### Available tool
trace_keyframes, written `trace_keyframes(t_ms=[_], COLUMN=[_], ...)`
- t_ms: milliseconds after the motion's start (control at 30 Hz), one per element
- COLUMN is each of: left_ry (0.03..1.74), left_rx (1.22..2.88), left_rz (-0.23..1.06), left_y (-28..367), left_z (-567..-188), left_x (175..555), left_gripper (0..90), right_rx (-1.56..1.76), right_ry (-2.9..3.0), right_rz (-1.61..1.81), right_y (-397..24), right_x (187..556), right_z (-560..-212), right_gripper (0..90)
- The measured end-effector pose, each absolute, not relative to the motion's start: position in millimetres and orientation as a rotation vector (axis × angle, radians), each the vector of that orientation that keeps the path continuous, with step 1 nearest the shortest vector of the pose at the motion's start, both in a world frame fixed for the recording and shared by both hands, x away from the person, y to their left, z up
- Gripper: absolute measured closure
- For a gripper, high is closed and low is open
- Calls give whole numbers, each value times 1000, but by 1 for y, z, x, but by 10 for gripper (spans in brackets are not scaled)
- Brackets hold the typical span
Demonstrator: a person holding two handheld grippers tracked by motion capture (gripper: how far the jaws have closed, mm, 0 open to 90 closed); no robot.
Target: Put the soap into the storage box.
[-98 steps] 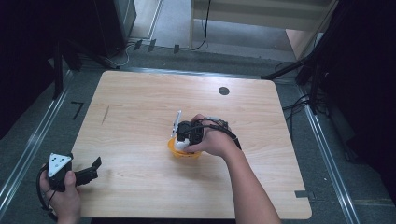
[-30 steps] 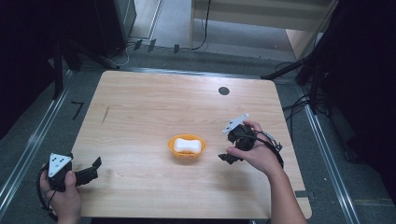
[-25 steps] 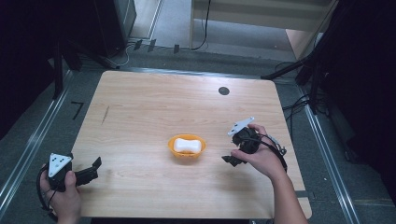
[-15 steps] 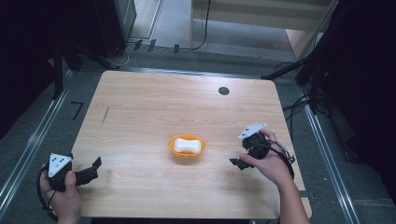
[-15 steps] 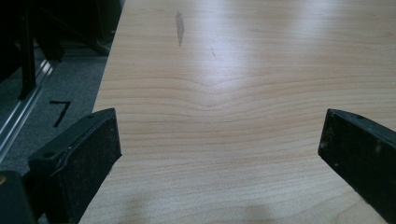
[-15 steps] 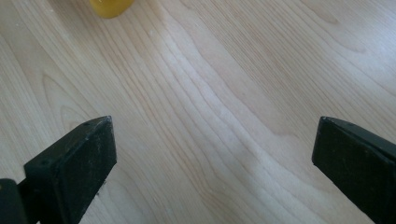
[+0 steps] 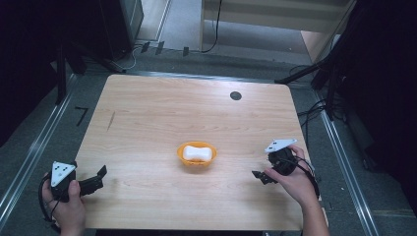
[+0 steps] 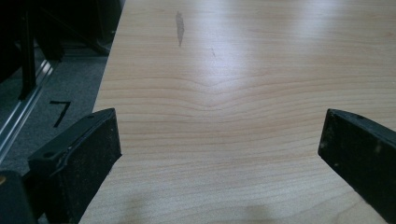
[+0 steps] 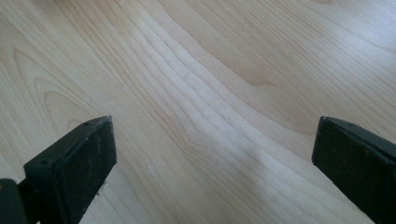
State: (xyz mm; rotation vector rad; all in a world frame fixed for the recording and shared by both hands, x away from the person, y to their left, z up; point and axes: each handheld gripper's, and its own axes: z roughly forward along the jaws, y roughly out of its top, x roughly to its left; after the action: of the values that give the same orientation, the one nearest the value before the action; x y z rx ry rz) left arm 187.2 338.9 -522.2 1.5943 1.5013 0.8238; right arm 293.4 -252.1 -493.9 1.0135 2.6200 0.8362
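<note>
An orange bowl sits at the middle of the wooden table with a white bar of soap lying in it. My right gripper rests low over the table's right side, well clear of the bowl, open and empty. In the right gripper view its jaws stand wide apart over bare wood. My left gripper is at the front left corner, open, with bare wood between its jaws.
A small black round disc lies near the far right of the table. Grey floor with metal rails and cables surrounds the table. The table's left edge runs close to my left gripper.
My right gripper left the soap in the orange bowl and has drawn back to the right and toward the front edge. The left gripper has stayed put.
</note>
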Motion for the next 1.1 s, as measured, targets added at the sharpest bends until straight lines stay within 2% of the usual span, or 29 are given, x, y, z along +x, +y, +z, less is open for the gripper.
trace_keyframes(t_ms=[1100], left_ry=[1500], left_rx=[1594], left_rz=[826], left_y=[339], left_z=[-522], left_x=[187], left_gripper=[0], right_rx=[1233], right_ry=[2363], right_rz=[987], right_y=[-319], right_x=[249], right_z=[-517], right_gripper=[0])
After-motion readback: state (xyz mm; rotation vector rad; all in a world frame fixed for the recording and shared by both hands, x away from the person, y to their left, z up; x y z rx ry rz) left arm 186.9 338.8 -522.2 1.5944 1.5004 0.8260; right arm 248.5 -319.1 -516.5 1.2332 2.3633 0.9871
